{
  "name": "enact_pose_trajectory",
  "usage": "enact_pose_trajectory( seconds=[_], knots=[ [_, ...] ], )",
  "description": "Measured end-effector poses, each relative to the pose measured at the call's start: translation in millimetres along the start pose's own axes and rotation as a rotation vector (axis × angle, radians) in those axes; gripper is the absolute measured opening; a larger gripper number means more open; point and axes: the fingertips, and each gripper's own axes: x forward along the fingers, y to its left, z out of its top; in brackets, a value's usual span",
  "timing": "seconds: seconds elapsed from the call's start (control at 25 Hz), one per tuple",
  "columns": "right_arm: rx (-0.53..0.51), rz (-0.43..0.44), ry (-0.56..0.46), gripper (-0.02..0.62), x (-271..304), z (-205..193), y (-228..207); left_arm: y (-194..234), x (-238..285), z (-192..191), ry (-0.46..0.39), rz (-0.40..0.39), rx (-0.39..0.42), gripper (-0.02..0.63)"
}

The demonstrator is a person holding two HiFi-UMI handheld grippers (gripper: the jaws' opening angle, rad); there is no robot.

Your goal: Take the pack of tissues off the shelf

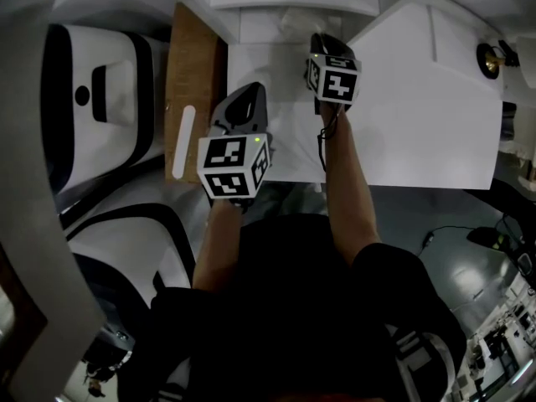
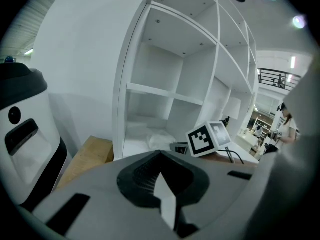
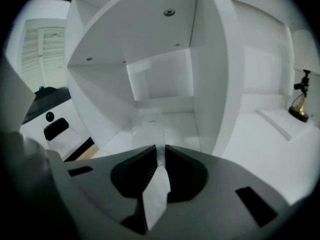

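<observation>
The pack of tissues (image 1: 295,19) is a white, crinkly plastic pack lying on the bottom board of the white shelf (image 1: 272,82). In the right gripper view its near edge (image 3: 148,128) runs straight into my right gripper (image 3: 159,150), which is shut on a thin fold of the wrapper. In the head view that right gripper (image 1: 322,42) reaches into the shelf bay. My left gripper (image 1: 249,95) hangs lower left, in front of the shelf, shut with nothing between its jaws (image 2: 160,153). From there the pack (image 2: 159,139) shows beside the right gripper's marker cube (image 2: 206,139).
A wooden board (image 1: 191,65) lies left of the shelf. A white and black machine (image 1: 100,90) stands further left. A white tabletop (image 1: 419,99) spreads to the right, with a brass ornament (image 3: 300,106) on it. Shelf dividers (image 3: 210,74) close in the bay.
</observation>
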Motion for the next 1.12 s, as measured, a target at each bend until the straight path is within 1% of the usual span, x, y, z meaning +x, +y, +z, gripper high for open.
enact_pose_trajectory(
  seconds=[0.2, 0.4, 0.56, 0.72, 0.88, 0.96, 1.04, 1.12],
  knots=[
    [0.096, 0.052, -0.04, 0.046, -44, 1, 1, -17, -15, 3, -0.028, 0.004, -0.001, 0.009],
    [0.134, 0.094, -0.078, 0.044, -97, 6, 3, -38, -31, 7, -0.065, 0.014, -0.012, 0.009],
    [0.088, 0.132, -0.108, 0.044, -146, 13, 7, -66, -51, 11, -0.106, 0.014, -0.036, 0.009],
    [0.02, 0.17, -0.166, 0.044, -192, 31, 7, -94, -70, 20, -0.157, 0.027, -0.027, 0.009],
    [0.0, 0.206, -0.226, 0.043, -247, 43, 0, -125, -98, 32, -0.216, 0.054, -0.013, 0.009],
    [-0.022, 0.206, -0.256, 0.043, -251, 37, -32, -149, -74, 25, -0.239, 0.051, -0.003, 0.009],
    [-0.05, 0.193, -0.285, 0.043, -230, 30, -79, -171, -20, 13, -0.257, 0.027, 0.003, 0.009],
    [-0.061, 0.184, -0.317, 0.043, -204, 36, -110, -176, 28, 15, -0.276, 0.0, 0.009, 0.009]
  ],
)
